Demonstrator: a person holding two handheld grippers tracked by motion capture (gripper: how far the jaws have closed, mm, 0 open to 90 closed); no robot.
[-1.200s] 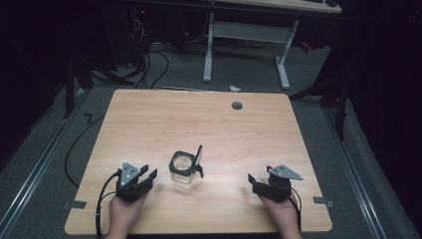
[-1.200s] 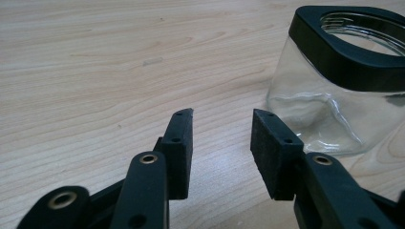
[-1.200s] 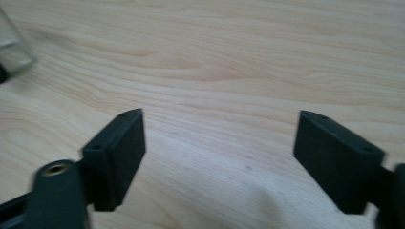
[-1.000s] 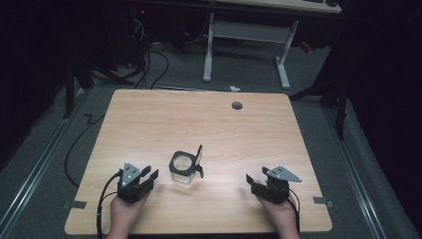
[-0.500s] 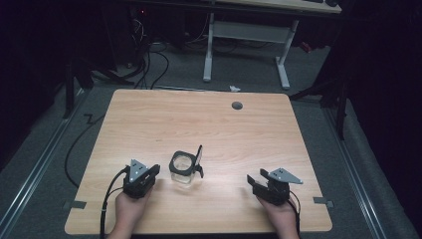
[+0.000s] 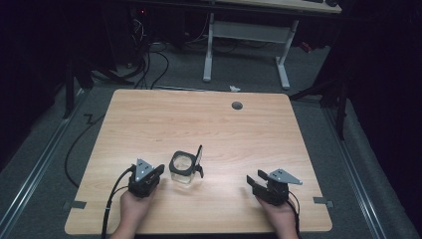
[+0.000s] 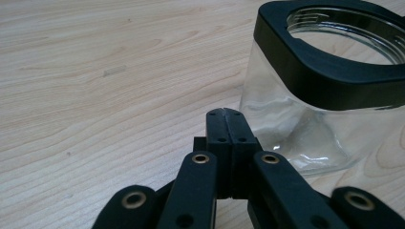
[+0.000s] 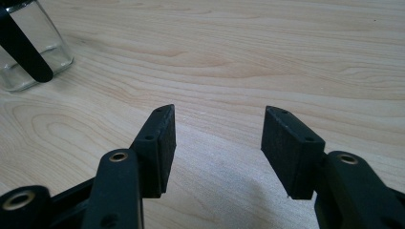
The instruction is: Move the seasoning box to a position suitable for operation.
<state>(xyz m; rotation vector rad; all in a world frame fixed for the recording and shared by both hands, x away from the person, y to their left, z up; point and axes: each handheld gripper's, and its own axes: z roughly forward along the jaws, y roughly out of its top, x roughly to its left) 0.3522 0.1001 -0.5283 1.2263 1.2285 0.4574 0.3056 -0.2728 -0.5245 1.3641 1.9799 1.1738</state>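
A clear glass jar with a black square collar and a flipped-up black lid stands on the wooden table near its front edge. My left gripper lies just left of the jar, and its jaws are shut with nothing between them. In the left gripper view the shut tips point past the near side of the jar without touching it. My right gripper rests at the front right, well apart from the jar. It stands open over bare wood, and its jaws have just been closing a little. The jar sits at the far left of that view.
A round cable hole lies near the table's far edge. Behind the table stands a white desk frame, and cables run over the grey floor at the left. A person's hands hold both grippers at the front edge.
The left gripper's jaws went from open to fully shut and shifted slightly toward the jar. The right gripper's jaws narrowed a little while that hand kept still.
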